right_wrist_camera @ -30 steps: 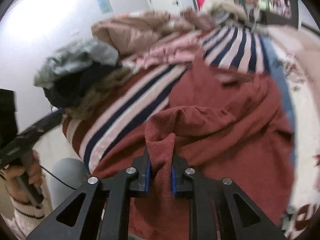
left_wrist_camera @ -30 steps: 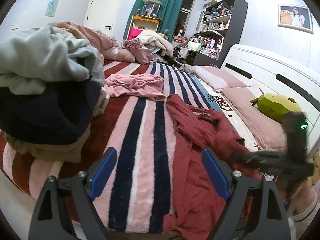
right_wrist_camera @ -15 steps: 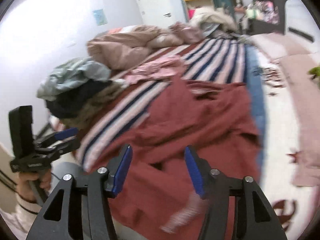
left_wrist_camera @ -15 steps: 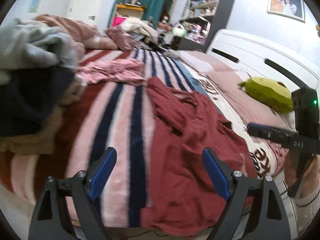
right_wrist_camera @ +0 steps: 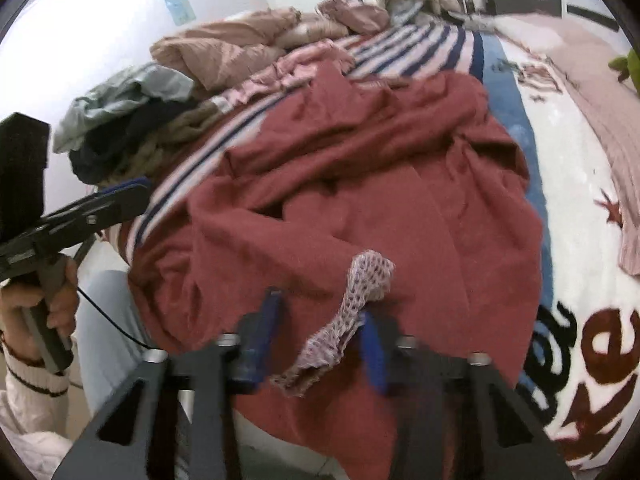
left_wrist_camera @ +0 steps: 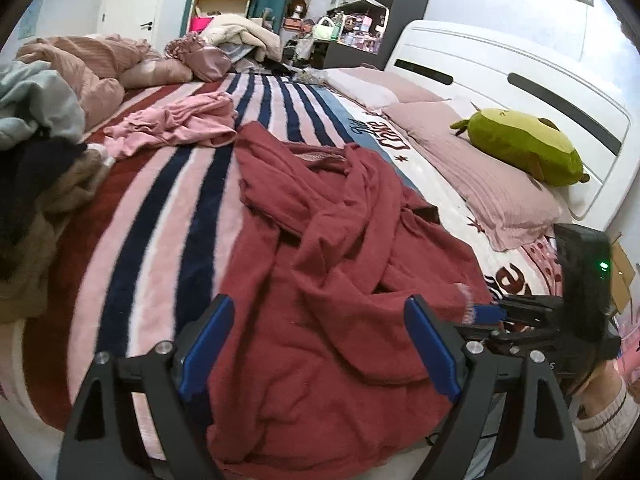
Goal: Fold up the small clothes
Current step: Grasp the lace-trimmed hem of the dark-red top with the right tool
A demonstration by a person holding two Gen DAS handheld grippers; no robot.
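Lying crumpled on the striped bed (left_wrist_camera: 168, 216), the red garment (left_wrist_camera: 328, 280) looks soft and limp; its knitted cuff (right_wrist_camera: 360, 284) is the firmest hold. The right gripper (right_wrist_camera: 316, 340) has jaws closing around that cuff, while the left gripper (left_wrist_camera: 316, 344) hangs over the garment, jaws wide apart.

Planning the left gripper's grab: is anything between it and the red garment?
Nothing visible. The left gripper hangs open directly over the red garment, with only bare cloth between its fingers.
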